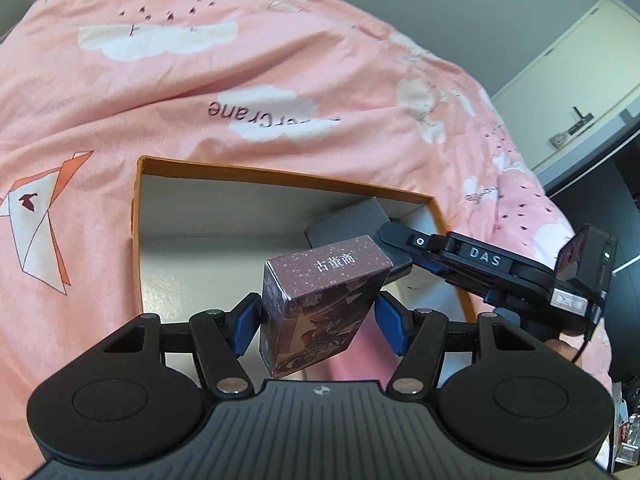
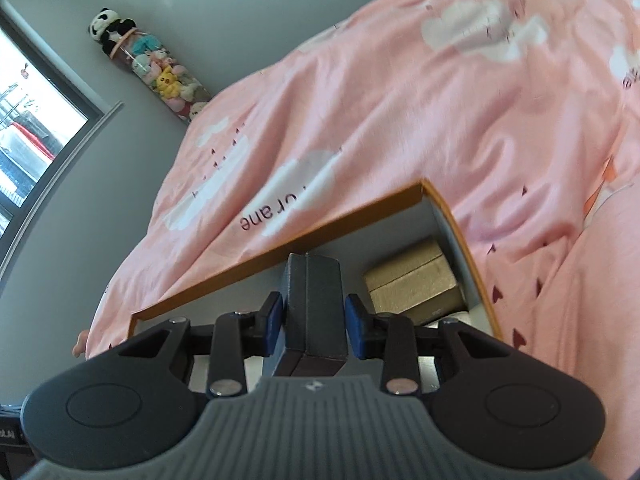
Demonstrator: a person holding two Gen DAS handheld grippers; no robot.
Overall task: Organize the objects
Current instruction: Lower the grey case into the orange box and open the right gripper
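An open orange box (image 1: 138, 208) with a white inside lies on a pink quilt. My left gripper (image 1: 318, 324) is shut on a dark maroon card box (image 1: 320, 308) with Chinese lettering, held above the near edge of the orange box. My right gripper (image 2: 314, 320) is shut on a dark grey box (image 2: 314, 300) and holds it over the inside of the orange box (image 2: 280, 240). In the left wrist view the right gripper (image 1: 460, 256) reaches in from the right with the grey box (image 1: 348, 222). A gold box (image 2: 412, 284) lies inside, in the corner.
The pink quilt (image 1: 240, 60) with cloud and bird prints covers the bed around the box. A grey wall, a window (image 2: 32, 120) and a tube of plush toys (image 2: 152, 64) stand beyond the bed. A white cabinet (image 1: 580, 80) is at the far right.
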